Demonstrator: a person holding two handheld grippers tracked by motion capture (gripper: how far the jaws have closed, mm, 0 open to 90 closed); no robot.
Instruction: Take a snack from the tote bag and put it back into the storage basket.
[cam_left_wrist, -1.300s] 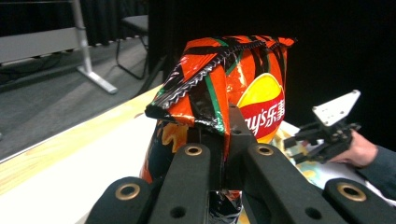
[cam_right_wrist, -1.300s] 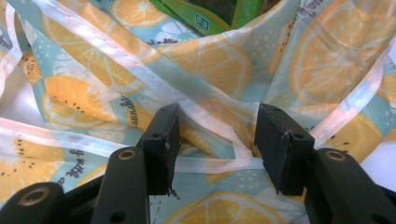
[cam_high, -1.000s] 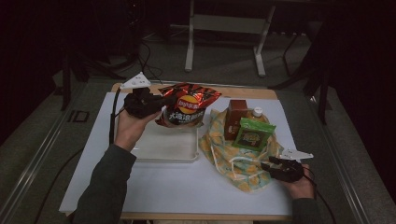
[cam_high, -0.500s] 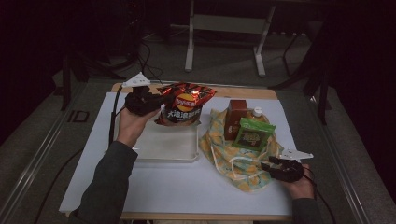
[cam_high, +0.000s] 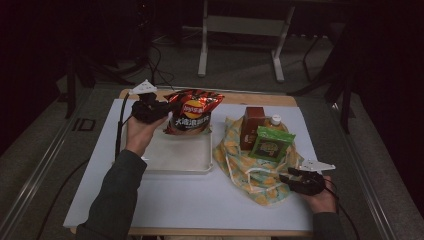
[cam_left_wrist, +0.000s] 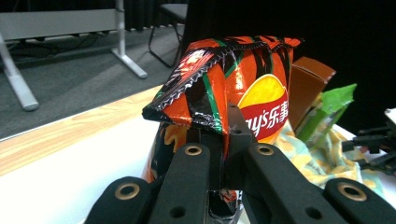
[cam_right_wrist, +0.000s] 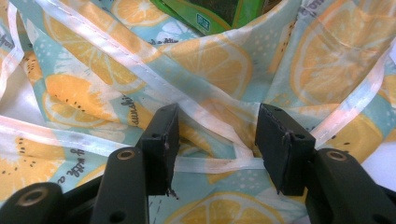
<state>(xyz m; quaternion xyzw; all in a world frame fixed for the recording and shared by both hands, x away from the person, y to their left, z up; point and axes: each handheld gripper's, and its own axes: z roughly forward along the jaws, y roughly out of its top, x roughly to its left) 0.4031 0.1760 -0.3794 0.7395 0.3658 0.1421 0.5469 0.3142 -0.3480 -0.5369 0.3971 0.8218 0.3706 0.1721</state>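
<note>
A red and black chip bag (cam_high: 193, 113) (cam_left_wrist: 243, 79) stands tilted over the far rim of the white tray (cam_high: 180, 156). My left gripper (cam_high: 166, 107) (cam_left_wrist: 224, 135) is shut on the bag's crimped corner. I cannot tell whether the bag's lower end touches the tray. My right gripper (cam_high: 286, 178) (cam_right_wrist: 215, 135) is open at the near right edge of the lemon-print cloth bag (cam_high: 250, 172) (cam_right_wrist: 210, 70). A white strap of the cloth lies between its jaws, and the pads stand apart from it.
On the cloth bag are a brown carton (cam_high: 252, 127), a green packet (cam_high: 270, 145) (cam_right_wrist: 210, 11) and a white-capped bottle (cam_high: 275, 120). A white mat (cam_high: 175, 200) covers the wooden table. Metal frame legs stand on the floor beyond.
The left hand has brought the chip bag slightly lower, and the bag has turned a little in the grip. The right hand and the cloth bag have not moved.
</note>
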